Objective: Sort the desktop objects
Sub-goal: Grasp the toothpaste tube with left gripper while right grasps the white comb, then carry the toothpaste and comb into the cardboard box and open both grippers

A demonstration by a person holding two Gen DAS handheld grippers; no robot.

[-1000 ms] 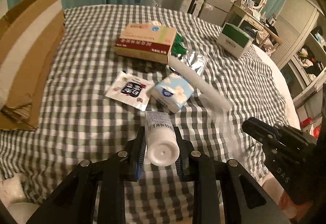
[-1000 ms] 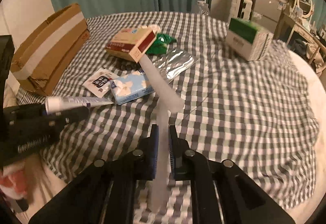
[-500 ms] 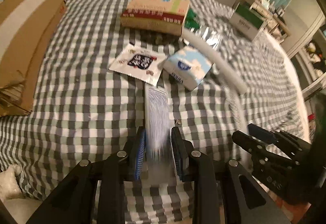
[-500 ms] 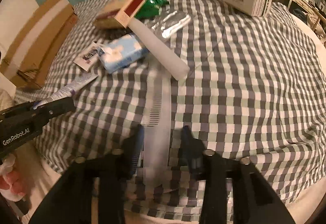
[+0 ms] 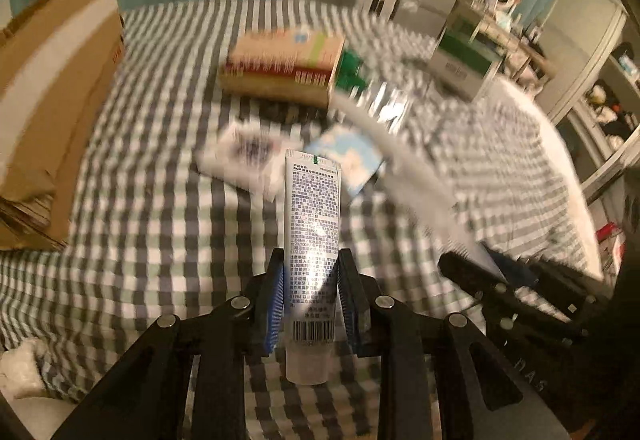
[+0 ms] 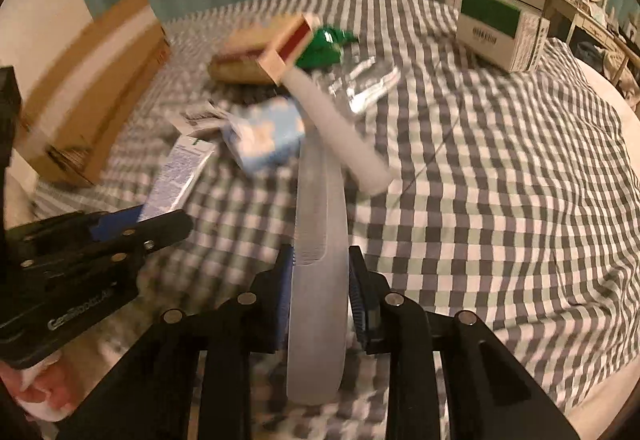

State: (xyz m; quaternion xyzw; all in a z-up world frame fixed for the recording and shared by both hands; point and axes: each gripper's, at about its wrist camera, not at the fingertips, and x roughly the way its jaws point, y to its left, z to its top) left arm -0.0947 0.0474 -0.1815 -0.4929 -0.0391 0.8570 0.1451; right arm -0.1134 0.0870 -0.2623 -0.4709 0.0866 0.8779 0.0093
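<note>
My left gripper is shut on a white tube with printed text, held above the checked cloth; the tube also shows in the right wrist view. My right gripper is shut on a translucent white comb, lifted over the cloth. On the cloth ahead lie a white cylinder, a blue tissue pack, a white sachet, a tan and red box, a green packet and a silver foil pack.
A brown cardboard box stands at the left edge of the bed. A green and white carton sits at the far right. The checked cloth stretches to the right. Furniture and shelves stand beyond the bed.
Both grippers have lifted and tilted. The tube now points away from the left camera instead of cap-first. The comb has been raised off the cloth in the right gripper, which closed on it.
</note>
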